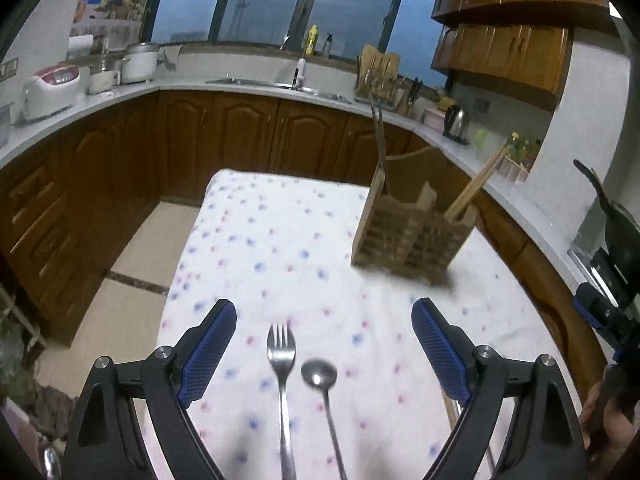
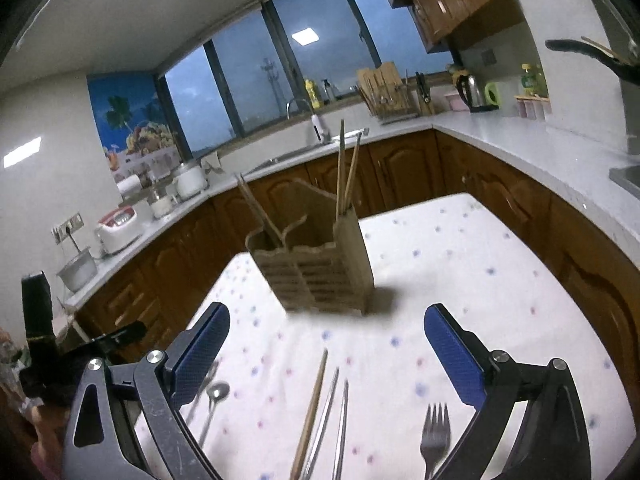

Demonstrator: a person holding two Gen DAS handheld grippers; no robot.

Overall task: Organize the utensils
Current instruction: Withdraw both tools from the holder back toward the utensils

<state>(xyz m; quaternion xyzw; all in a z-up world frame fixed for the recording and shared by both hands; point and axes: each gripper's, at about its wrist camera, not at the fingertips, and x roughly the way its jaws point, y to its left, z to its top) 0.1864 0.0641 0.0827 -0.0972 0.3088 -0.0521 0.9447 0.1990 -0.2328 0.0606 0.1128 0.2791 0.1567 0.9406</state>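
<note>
A metal fork (image 1: 282, 352) and a metal spoon (image 1: 319, 374) lie side by side on the flowered tablecloth (image 1: 280, 240), between the fingers of my left gripper (image 1: 324, 308), which is open and holds nothing. A slatted wooden utensil caddy (image 1: 412, 236) stands further back on the right, with chopsticks upright in it. My right gripper (image 2: 327, 312) is open and empty too, and faces the caddy (image 2: 320, 276). Below it lie a wooden chopstick (image 2: 312, 412), a pair of metal chopsticks (image 2: 334, 420), a second fork (image 2: 434, 436) and the spoon (image 2: 216, 394).
The table's left edge (image 1: 180, 264) drops to a tiled floor. Brown cabinets under a white counter (image 1: 256, 88) ring the room, with a sink, rice cookers (image 1: 48, 88), a kettle (image 1: 456, 120) and a dish rack. A black pan handle (image 2: 580, 50) juts out at the right.
</note>
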